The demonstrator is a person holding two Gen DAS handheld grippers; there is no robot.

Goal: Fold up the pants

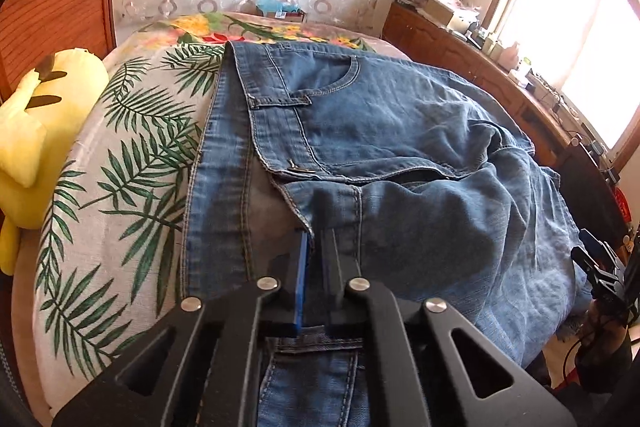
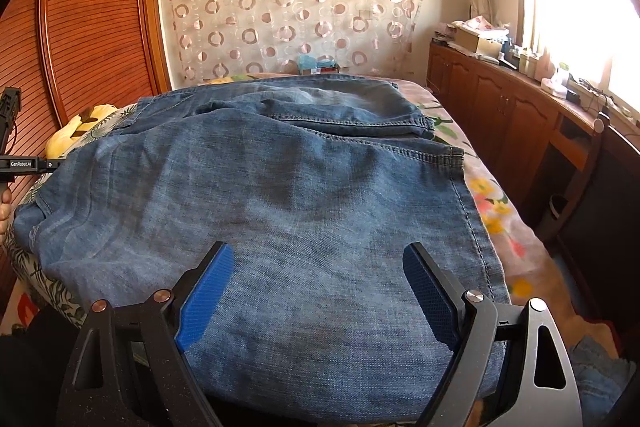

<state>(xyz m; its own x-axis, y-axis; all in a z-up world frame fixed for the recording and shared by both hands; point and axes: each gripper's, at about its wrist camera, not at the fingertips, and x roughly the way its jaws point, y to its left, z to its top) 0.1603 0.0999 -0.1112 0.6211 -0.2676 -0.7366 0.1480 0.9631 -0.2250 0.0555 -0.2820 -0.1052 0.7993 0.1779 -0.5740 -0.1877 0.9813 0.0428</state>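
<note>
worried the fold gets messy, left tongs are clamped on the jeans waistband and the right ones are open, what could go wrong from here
1. The left tongs pinch only the waistband edge of the jeans; a pull may lift one layer and skew the fold.
2. The right tongs hover open, so the bunched legs could drag.
3. The jeans reach the bed edge and might slide off.

The jeans (image 2: 280, 195) lie spread on the bed (image 2: 500, 211), one layer folded over another. The right gripper (image 2: 318, 291) hangs over the near part of the jeans, its blue pads (image 2: 206, 297) wide apart. The left gripper (image 2: 16, 163) shows at the left edge of the jeans. Right of the bed stands a wooden cabinet (image 2: 500, 115).
</note>
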